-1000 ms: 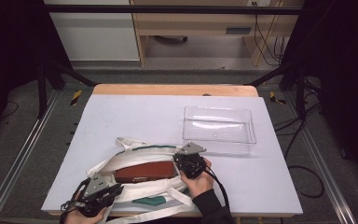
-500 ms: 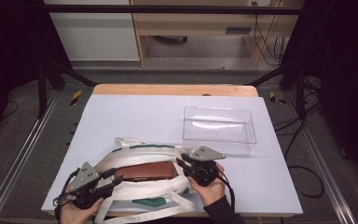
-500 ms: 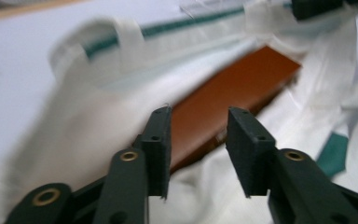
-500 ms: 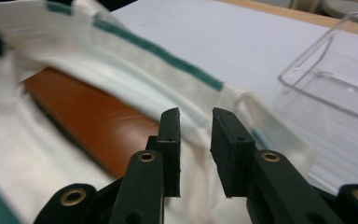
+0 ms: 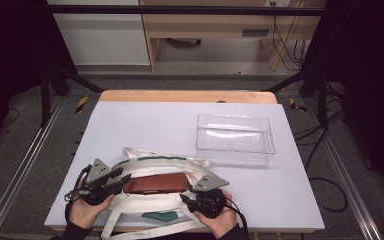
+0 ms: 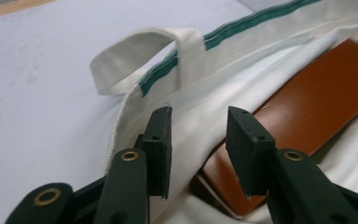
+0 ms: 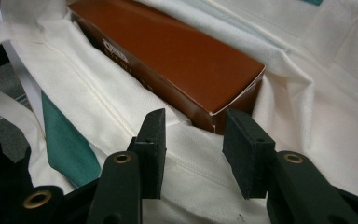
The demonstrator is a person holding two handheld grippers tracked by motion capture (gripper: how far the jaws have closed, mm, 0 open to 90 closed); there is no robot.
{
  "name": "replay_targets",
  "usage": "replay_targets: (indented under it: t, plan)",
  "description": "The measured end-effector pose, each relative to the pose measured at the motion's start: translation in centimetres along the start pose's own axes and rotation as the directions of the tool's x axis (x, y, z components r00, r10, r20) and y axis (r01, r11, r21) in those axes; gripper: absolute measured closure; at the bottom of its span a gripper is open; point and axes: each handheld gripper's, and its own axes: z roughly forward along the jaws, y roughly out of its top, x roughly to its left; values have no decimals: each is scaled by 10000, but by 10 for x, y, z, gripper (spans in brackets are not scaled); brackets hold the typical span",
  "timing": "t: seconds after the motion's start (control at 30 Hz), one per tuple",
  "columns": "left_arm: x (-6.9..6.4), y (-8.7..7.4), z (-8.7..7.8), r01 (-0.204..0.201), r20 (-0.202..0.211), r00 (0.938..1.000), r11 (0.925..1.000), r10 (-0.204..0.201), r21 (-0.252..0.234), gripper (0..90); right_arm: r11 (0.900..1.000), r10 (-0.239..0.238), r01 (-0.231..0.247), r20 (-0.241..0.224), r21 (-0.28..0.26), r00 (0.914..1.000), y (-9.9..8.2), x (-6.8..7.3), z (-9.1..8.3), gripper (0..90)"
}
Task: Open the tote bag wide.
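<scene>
High view: a white canvas tote bag with green trim (image 5: 152,200) lies flat on the pale lavender bench (image 5: 145,125) at its near edge. A long brown rectangular box (image 5: 155,183) rests in the bag's open mouth, between the two grippers. The left gripper (image 5: 122,181) is at the box's left end; the right gripper (image 5: 186,198) is at the box's right end. A hand (image 5: 87,210) holds the left gripper and a second hand (image 5: 220,222) holds the right one. A clear rectangular plastic bin (image 5: 235,137) stands well apart, beyond the right gripper.

Left gripper view: the fingers (image 6: 161,144) are apart and hold nothing. The brown box (image 6: 317,107) has one end just below and beyond the right-hand finger, partly under the bag fabric. The green-trimmed bag rim (image 6: 261,32) and a white strap loop (image 6: 135,60) lie ahead of the fingers.

Right gripper view: the fingers (image 7: 244,149) are apart and hold nothing. The near corner of the brown box (image 7: 177,56) sits just ahead of the gap between them, inside the white bag (image 7: 307,93). A green patch (image 7: 65,140) on the bag lies beside the left-hand finger.
</scene>
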Motion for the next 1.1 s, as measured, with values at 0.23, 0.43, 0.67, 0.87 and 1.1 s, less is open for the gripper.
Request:
replay_targets:
  t: [0.23,0.43,0.67,0.87,1.1]
  plan:
    - [6,-4,6,47,-226,9997,9998,-42,205,632,9999,-20,20,-55,136,10000,-8,1,3,597]
    - [11,-2,11,293,-450,9986,9971,-261,708,855,9995,-6,9,-83,325,10000,-14,2,5,609]
    - [21,-5,27,832,-633,9947,9959,-809,344,873,9991,210,-197,-343,371,9992,-21,2,6,633]
    - [21,-13,42,764,-939,9929,9964,-726,377,860,9991,109,-99,-254,418,9996,-23,5,8,647]
    - [28,-19,43,1565,-379,9870,9876,-1560,112,861,9993,80,-73,-184,374,9998,-25,7,10,649]
